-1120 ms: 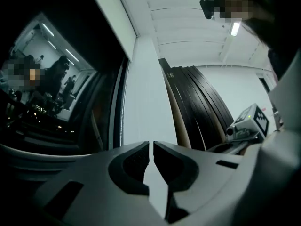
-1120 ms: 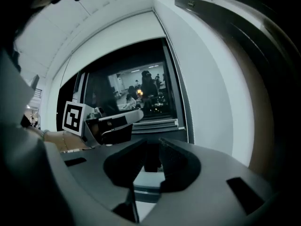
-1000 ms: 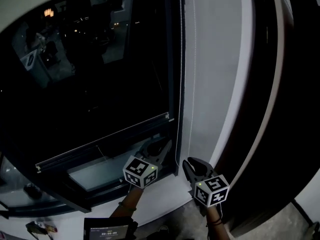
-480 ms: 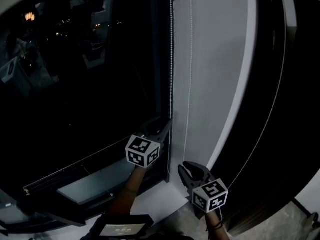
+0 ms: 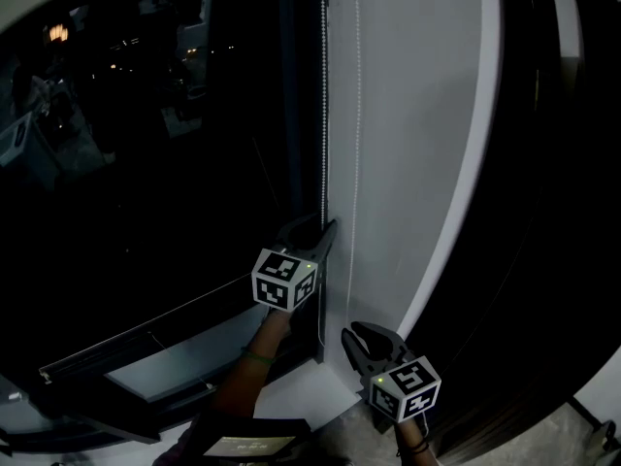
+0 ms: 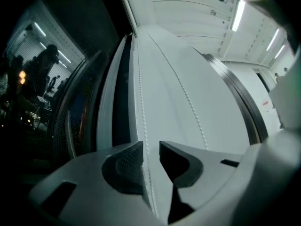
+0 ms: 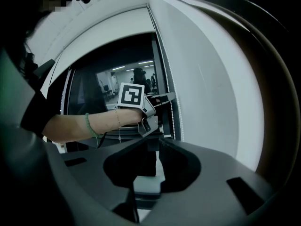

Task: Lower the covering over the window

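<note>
A dark window (image 5: 146, 163) fills the left of the head view, with a thin pale rail (image 5: 146, 333) across its lower part. A beaded chain (image 5: 323, 115) hangs at the window's right edge, with a second strand (image 5: 355, 115) on the white wall. My left gripper (image 5: 325, 229) is raised to the chain. In the left gripper view the chain (image 6: 141, 102) runs between the jaws (image 6: 151, 152), which have just been opening; the pads stand apart from it. My right gripper (image 5: 351, 343) hangs lower by the wall, narrowly open and empty (image 7: 150, 147).
The white wall pillar (image 5: 417, 115) stands right of the chain, with a dark curved frame (image 5: 553, 212) beyond it. A white sill (image 5: 301, 386) lies under the grippers. My left arm with a green wristband (image 7: 87, 124) crosses the right gripper view. People are reflected in the glass (image 6: 47, 65).
My left gripper has risen along the chain from near the sill and its jaws have parted. The right gripper has shifted a little towards the wall. The view has swung right.
</note>
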`<state>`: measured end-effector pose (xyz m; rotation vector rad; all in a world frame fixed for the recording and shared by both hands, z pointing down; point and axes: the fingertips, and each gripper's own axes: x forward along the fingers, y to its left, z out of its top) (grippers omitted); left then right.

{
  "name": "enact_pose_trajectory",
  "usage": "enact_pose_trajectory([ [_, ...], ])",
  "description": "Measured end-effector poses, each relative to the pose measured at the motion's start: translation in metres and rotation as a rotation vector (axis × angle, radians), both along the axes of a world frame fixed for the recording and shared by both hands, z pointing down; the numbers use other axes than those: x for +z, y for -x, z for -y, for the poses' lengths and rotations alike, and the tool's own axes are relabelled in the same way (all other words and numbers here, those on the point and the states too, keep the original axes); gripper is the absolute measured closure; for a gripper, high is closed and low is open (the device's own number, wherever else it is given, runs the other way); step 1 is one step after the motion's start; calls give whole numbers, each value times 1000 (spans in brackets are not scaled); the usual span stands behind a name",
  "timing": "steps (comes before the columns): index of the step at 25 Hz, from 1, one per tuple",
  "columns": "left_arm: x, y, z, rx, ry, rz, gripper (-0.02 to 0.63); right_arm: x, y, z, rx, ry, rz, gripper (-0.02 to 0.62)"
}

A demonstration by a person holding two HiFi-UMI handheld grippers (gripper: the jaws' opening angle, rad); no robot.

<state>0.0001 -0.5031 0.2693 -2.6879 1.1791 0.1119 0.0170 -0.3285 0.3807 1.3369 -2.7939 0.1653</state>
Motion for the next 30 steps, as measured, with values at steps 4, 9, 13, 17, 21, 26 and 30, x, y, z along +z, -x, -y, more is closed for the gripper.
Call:
enact_pose_trajectory([
  [4, 6, -1, 3, -28, -16, 39, 600, -17, -1, 0, -18, -39, 14, 534],
  [9, 6, 10, -8, -22, -24, -22, 603, -87, 11, 13, -46, -167, 11, 528],
  [13, 7, 15, -22, -16, -52, -21, 604, -135, 34, 43, -59, -247, -29, 515],
  [17, 7, 18, -41, -1, -87, -19, 604, -163, 50, 73, -38, -260, -35, 503],
  [21, 6, 20, -56, 2, -108, -7, 604, -185, 57, 99, 8, -270, -25, 499],
  [26, 7, 11, -77, 45, -112, -22, 604, -200, 57, 128, 61, -278, -66, 503],
  [30, 7, 6, -88, 58, -123, -11, 604, -186, 63, 128, 12, -251, -90, 588],
])
